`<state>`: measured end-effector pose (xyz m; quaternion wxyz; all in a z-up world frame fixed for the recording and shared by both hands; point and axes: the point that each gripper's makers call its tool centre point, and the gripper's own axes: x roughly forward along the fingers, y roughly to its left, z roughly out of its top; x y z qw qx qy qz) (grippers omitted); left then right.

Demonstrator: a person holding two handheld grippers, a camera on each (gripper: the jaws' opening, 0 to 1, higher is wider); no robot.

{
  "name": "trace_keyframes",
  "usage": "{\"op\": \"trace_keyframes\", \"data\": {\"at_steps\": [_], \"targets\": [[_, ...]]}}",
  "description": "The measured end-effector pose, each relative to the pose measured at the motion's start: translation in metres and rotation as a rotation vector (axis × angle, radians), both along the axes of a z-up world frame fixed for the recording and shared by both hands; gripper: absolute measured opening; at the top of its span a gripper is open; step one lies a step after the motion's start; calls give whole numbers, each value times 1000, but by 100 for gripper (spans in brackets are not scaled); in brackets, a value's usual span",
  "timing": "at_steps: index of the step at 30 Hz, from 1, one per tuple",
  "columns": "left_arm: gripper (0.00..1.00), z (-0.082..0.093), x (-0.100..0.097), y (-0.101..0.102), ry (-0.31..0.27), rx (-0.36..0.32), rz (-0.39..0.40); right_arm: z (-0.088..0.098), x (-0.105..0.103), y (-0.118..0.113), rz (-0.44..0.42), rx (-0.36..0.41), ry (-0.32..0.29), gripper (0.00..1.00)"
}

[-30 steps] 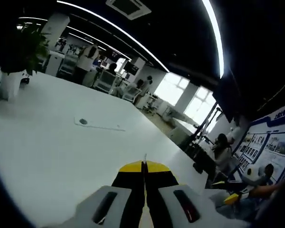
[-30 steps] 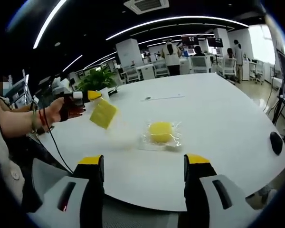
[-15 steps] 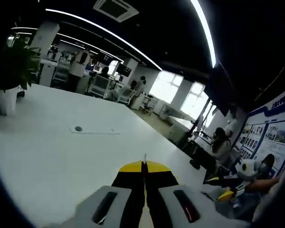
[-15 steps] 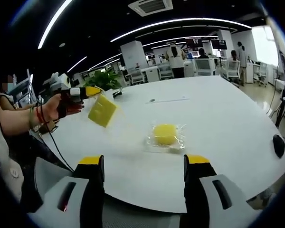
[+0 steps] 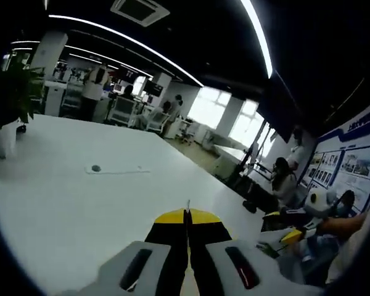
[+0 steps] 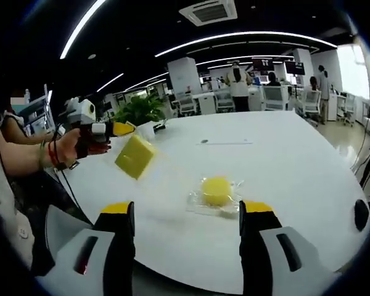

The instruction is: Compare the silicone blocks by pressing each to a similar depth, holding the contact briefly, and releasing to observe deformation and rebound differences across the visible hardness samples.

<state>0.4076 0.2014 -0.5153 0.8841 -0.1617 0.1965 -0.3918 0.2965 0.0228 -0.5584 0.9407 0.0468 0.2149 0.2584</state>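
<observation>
A round yellow silicone block [image 6: 217,190] lies in a clear bag on the white table [image 6: 283,166], just beyond my right gripper [image 6: 186,211]. That gripper is open, with nothing between its jaws. At the left of the right gripper view, a hand holds my left gripper [image 6: 124,128] above the table. It is shut on the top of a square yellow block [image 6: 135,156], which hangs tilted below it. In the left gripper view the left gripper [image 5: 187,216] has its jaws pressed together, and the block is hidden below them.
A potted plant [image 6: 139,110] stands at the table's far left edge. A thin white sheet [image 6: 225,142] lies further back on the table, and a small black object [image 6: 361,214] is near the right edge. People and desks fill the office behind.
Both cameras have shifted a little. The left gripper still holds the square block in the air, and the round block lies where it was.
</observation>
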Motion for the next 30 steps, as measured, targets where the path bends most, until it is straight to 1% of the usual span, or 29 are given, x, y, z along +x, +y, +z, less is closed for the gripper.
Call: {"op": "trace_keyframes", "data": {"at_steps": [12, 21, 24, 30], "targets": [[0, -1, 4, -7, -5, 17, -37, 13, 28, 19, 123, -40, -39, 65], [0, -1, 10, -11, -6, 23, -52, 24, 55, 40, 250, -78, -69, 65], [0, -2, 13, -13, -9, 23, -63, 25, 63, 51, 304, -85, -67, 65], [0, -3, 17, -16, -12, 28, -80, 26, 76, 67, 376, -103, -65, 65]]}}
